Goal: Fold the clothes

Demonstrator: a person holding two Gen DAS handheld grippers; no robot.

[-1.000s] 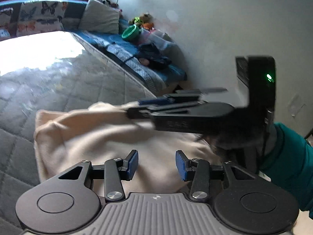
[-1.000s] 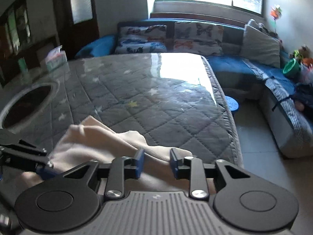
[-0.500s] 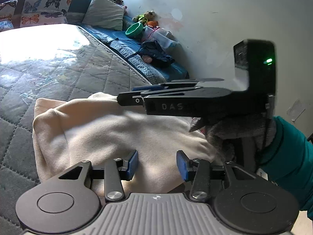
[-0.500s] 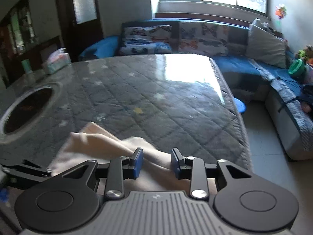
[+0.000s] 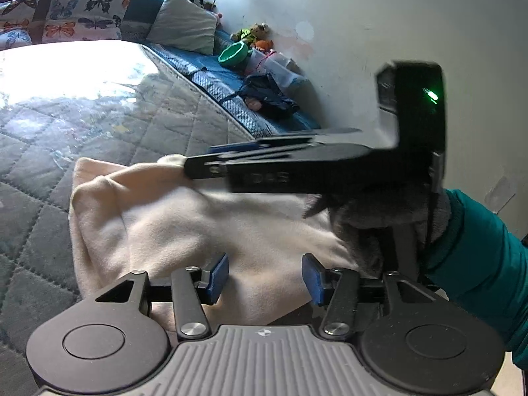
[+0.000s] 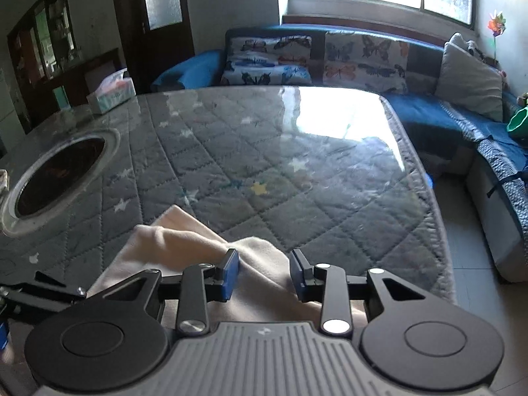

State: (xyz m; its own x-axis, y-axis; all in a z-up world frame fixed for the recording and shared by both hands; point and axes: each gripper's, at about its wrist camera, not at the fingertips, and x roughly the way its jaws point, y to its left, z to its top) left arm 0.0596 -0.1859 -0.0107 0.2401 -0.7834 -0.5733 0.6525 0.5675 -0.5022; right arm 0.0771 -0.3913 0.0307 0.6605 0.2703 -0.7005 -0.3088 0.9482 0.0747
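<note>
Cream fleece garment [image 5: 184, 231], bunched, lies on grey quilted star-print table cover [image 6: 297, 178] near its edge. Left gripper [image 5: 265, 277] and right gripper [image 6: 264, 272] both spread apart over cloth, clamping nothing.

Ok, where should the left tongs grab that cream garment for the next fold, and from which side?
Probably the raised far-left corner of the cream garment. It stands up off the quilted cover, so a finger can slip beneath it. Bring the open left tongs forward and leftward, away from the right tongs.
</note>
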